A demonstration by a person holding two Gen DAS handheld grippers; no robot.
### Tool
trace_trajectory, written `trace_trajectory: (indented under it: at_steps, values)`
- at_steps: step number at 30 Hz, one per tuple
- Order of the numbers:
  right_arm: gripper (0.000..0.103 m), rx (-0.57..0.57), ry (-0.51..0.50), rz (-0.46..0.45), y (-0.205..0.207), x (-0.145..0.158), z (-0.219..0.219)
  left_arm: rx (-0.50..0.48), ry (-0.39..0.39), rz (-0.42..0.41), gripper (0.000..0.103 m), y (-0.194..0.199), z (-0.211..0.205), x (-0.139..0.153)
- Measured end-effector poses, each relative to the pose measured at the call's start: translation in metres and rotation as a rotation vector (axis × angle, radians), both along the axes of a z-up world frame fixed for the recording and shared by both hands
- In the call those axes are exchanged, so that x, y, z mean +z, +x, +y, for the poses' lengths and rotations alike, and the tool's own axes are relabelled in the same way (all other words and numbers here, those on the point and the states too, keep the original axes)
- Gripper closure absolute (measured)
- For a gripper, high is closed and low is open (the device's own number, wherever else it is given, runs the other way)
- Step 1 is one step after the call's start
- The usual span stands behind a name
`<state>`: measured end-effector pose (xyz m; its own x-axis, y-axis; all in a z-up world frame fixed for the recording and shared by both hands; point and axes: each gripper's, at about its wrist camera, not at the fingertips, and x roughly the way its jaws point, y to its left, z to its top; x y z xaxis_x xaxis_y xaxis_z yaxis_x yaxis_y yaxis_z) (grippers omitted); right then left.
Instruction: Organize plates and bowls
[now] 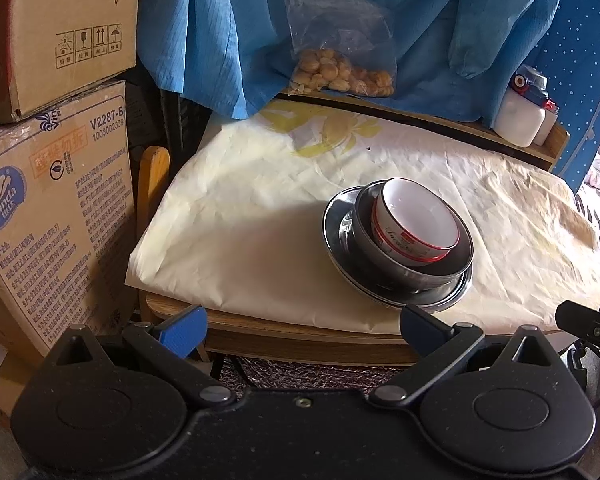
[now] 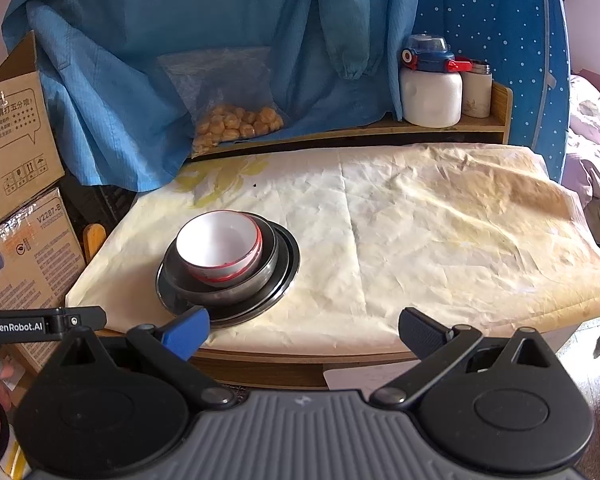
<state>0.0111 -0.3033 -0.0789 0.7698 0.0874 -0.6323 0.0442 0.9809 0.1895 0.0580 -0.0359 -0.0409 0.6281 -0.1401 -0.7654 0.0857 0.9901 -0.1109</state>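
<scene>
Stack: a white bowl with a red rim (image 2: 219,245) sits inside a steel bowl (image 2: 224,280), which rests on a steel plate (image 2: 288,258); all three are nested upright on the cloth-covered tabletop (image 2: 440,232).
Position: the stack stands near the tabletop's front edge, toward its left side in the right wrist view; the right half of the cloth lies bare and creased.
Left gripper: the left gripper (image 1: 302,326) hovers just off the front edge, blue-padded fingers (image 1: 184,330) spread wide, nothing between them, the stack ahead and slightly right.
Right gripper: the right gripper (image 2: 304,330) hangs at the same front edge, jaws equally wide and empty; its left finger (image 2: 186,332) overlaps the plate's near rim in the picture, though contact cannot be judged.
Back shelf: a clear bag of yellow snacks (image 2: 236,122) leans against draped blue fabric (image 2: 148,60); a white bottle with a blue cap (image 2: 430,92) stands at the shelf's right end beside a smaller container (image 2: 477,90).
Left of table: stacked cardboard boxes (image 1: 56,200).
</scene>
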Motion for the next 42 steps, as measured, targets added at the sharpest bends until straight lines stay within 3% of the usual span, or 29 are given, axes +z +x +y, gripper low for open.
trace_trajectory:
  at_steps: [24,33,42]
  values:
    - [0.0,0.005,-0.002,0.002,0.0017,-0.0003,0.0007,0.005,0.004,-0.002,0.001,0.0022,-0.0035,0.0001]
    - [0.0,0.006,-0.003,0.003,0.0018,-0.0004,0.001,0.005,-0.068,0.018,0.001,0.003,0.0009,-0.0001]
    - [0.0,0.01,-0.005,0.002,0.0022,-0.0002,0.001,-0.01,-0.076,-0.019,0.001,0.0013,0.0003,0.0056]
